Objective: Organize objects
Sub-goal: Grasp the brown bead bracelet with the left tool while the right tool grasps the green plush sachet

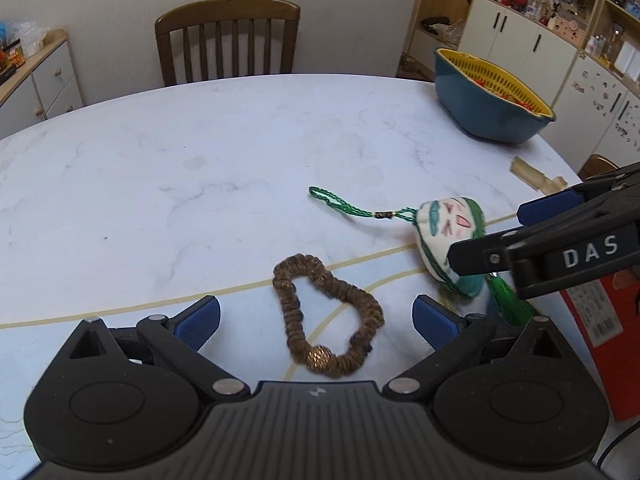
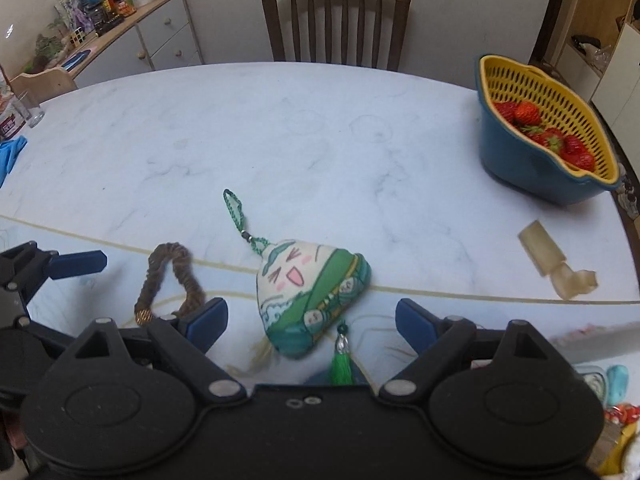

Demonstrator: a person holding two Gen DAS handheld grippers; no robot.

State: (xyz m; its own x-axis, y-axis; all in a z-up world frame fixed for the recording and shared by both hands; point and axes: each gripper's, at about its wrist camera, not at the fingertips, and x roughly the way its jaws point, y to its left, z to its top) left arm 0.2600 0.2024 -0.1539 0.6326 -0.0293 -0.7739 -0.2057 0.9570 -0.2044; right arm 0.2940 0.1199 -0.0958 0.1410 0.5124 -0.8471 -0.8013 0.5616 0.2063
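- Left wrist view: left gripper (image 1: 316, 322) wide, empty, astride brown scrunchie (image 1: 326, 316) at 6, prob for pickup.
- Right gripper (image 2: 312, 320) wide, empty, framing plush charm (image 2: 310, 294); strawberry basket (image 2: 516, 160) at 2.

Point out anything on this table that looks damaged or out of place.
The pale plastic piece near the table's right edge, in front of the strawberry colander, looks cracked, with a jagged broken end. The brown scrunchie and plush charm simply lie loose.
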